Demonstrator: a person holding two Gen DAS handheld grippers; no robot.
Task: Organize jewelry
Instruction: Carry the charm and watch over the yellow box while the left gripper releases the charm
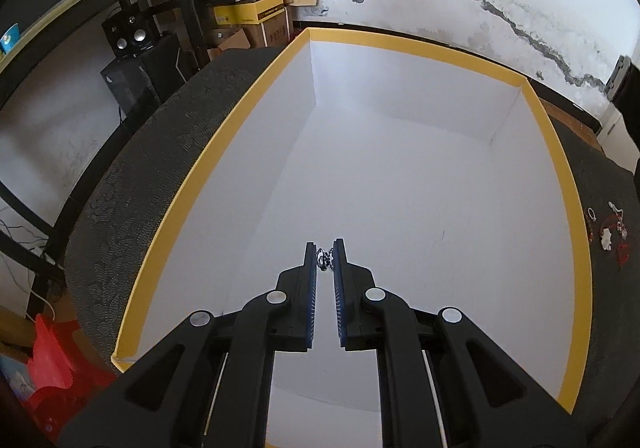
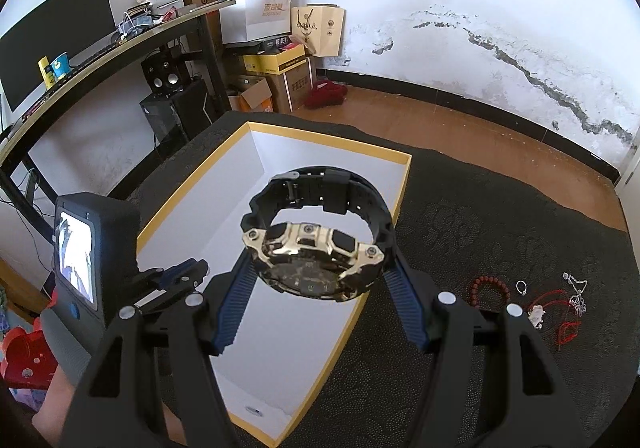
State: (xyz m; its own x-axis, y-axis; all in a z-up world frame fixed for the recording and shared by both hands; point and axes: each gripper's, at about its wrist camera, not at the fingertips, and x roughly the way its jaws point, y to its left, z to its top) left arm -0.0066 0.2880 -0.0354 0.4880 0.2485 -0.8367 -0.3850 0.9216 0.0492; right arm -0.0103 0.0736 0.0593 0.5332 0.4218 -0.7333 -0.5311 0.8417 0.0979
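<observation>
A yellow-rimmed white box (image 1: pixel 224 151) lies open on the dark patterned cloth; it also shows in the right wrist view (image 2: pixel 406 175). My left gripper (image 1: pixel 325 248) hangs over the box's inside, shut on a small silver chain piece (image 1: pixel 325 259). My right gripper (image 2: pixel 318 268) is shut on a black and gold watch (image 2: pixel 316 244) and holds it in the air above the box. The left gripper (image 2: pixel 176 280) also shows in the right wrist view, over the box's left rim.
On the cloth right of the box lie a red bead bracelet (image 2: pixel 490 288), a silver ring (image 2: pixel 521 286), a red cord with a white charm (image 2: pixel 536 314) and a silver chain (image 2: pixel 576 290). A desk (image 2: pixel 100 51), speakers and cardboard boxes stand at the back left.
</observation>
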